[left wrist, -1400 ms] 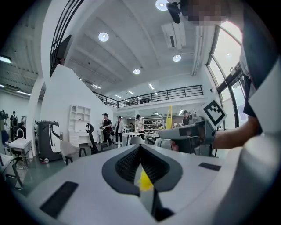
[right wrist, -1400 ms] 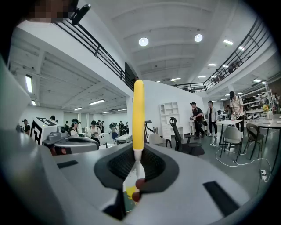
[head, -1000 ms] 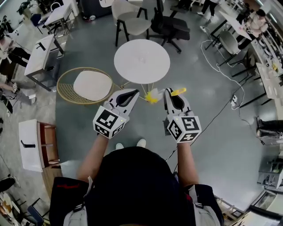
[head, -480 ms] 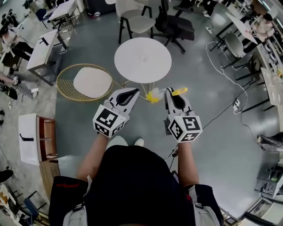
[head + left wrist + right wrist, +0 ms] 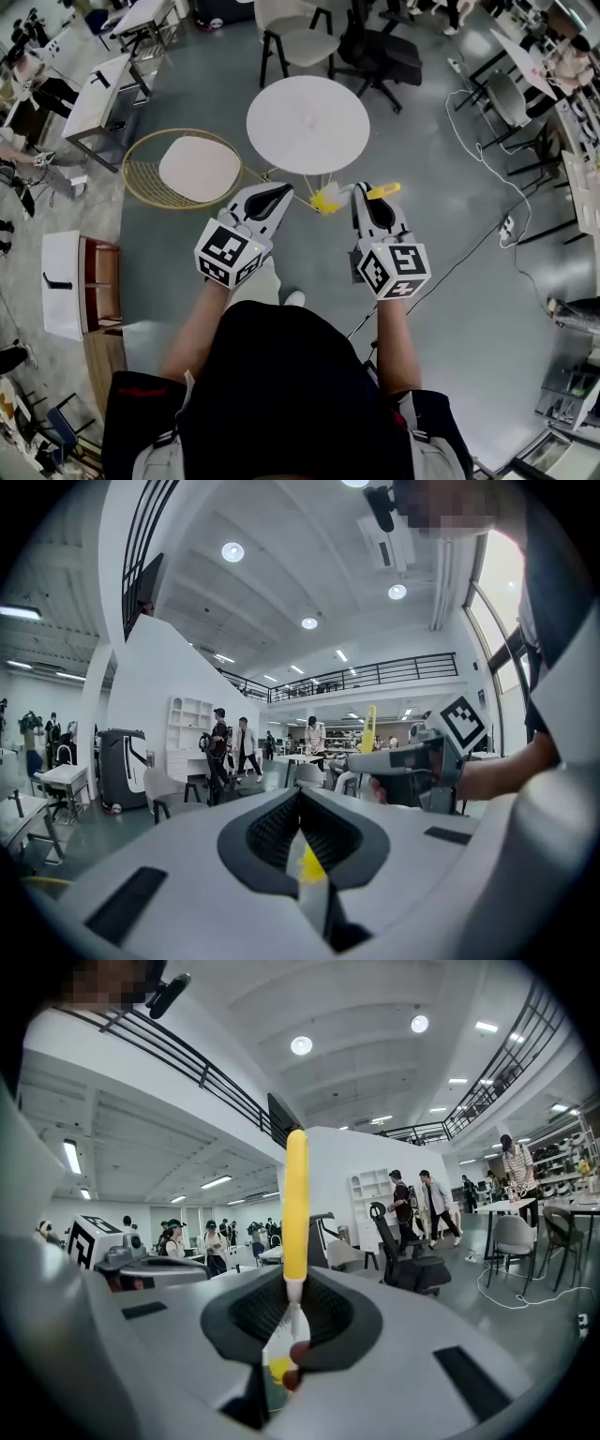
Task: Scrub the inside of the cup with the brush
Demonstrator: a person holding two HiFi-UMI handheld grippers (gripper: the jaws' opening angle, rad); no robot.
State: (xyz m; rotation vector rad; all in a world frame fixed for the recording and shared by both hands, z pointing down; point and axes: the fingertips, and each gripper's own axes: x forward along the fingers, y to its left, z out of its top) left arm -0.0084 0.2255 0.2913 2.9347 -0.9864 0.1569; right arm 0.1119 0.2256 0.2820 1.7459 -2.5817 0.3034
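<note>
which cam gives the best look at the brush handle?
Right gripper view: the brush handle stands upright, large and centred, with the right gripper clamped at its base. Head view shows only a short yellow stub past that gripper's tip. Left gripper view shows a thin, distant yellow stick.

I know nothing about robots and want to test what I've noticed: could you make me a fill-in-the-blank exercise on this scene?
1. The right gripper, not the left gripper, holds the ___.
2. That tool's handle is coloured ___.
3. The white table ahead of the person has a ___ top.
Missing words: brush; yellow; round.
</note>
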